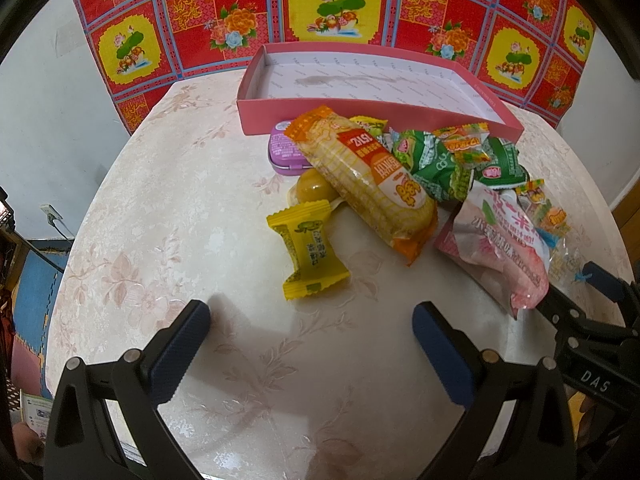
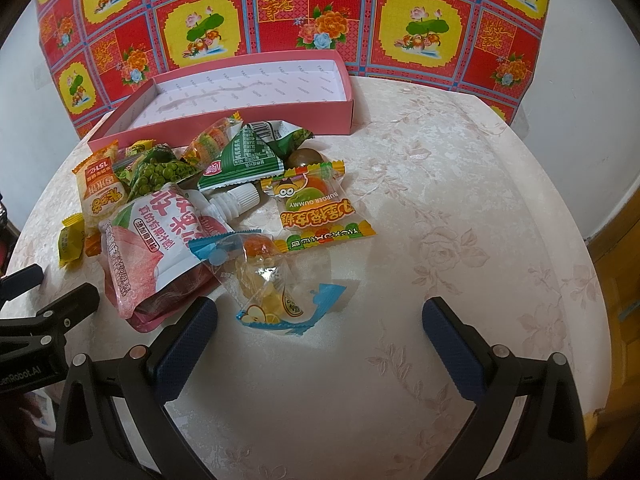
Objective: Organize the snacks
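A heap of wrapped snacks lies in front of an empty pink box (image 1: 256,118) (image 2: 348,114). In the left wrist view a small yellow candy (image 1: 310,254) lies nearest my open left gripper (image 1: 312,320), with a long yellow-orange cake pack (image 1: 372,184), a purple tin (image 1: 282,148), green pea packs (image 1: 436,164) and a pink pouch (image 1: 496,248) beyond. My right gripper (image 2: 320,316) is open; a clear blue-edged gummy bag (image 2: 268,280) lies just ahead of its left finger. A burger gummy pack (image 2: 316,204) and the pink pouch (image 2: 156,240) lie farther out.
The round table (image 1: 180,208) (image 2: 460,220) has a pale floral cover. A red and yellow patterned cloth (image 1: 332,4) hangs behind it. The right gripper's black frame (image 1: 592,320) shows at the left view's right edge; the left gripper's frame (image 2: 44,320) at the right view's left edge.
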Demonstrator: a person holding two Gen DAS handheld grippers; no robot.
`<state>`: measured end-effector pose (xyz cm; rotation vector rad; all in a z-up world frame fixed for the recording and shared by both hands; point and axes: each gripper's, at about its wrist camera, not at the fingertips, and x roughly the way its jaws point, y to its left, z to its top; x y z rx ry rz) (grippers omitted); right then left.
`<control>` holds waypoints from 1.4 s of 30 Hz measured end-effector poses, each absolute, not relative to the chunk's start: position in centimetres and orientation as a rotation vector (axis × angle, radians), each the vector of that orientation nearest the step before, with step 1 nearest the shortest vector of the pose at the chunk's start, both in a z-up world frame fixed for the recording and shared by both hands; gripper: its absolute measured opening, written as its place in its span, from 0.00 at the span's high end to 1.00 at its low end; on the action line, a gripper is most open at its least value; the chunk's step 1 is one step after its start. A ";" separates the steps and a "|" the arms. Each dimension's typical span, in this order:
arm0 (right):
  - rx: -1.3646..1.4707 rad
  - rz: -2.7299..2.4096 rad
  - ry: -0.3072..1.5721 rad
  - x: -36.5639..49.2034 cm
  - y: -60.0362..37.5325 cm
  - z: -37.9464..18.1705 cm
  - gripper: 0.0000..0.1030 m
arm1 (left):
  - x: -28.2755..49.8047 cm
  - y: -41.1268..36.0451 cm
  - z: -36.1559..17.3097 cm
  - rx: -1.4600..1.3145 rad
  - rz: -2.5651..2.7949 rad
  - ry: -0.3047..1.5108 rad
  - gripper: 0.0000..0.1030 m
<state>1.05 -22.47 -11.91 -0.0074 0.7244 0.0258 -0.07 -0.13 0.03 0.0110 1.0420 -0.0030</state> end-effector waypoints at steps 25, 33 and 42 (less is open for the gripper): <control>-0.030 0.116 0.727 0.0 -21.6 -11.3 0.10 | -0.1 0.3 0.7 -0.018 -0.005 1.042 0.09; -0.034 0.174 0.672 -0.7 -21.1 -10.4 0.13 | -0.3 1.7 1.6 -0.063 0.001 1.007 0.12; 0.014 0.180 0.688 0.2 -22.4 -10.5 0.21 | -0.1 3.0 2.0 -0.073 0.015 0.974 0.16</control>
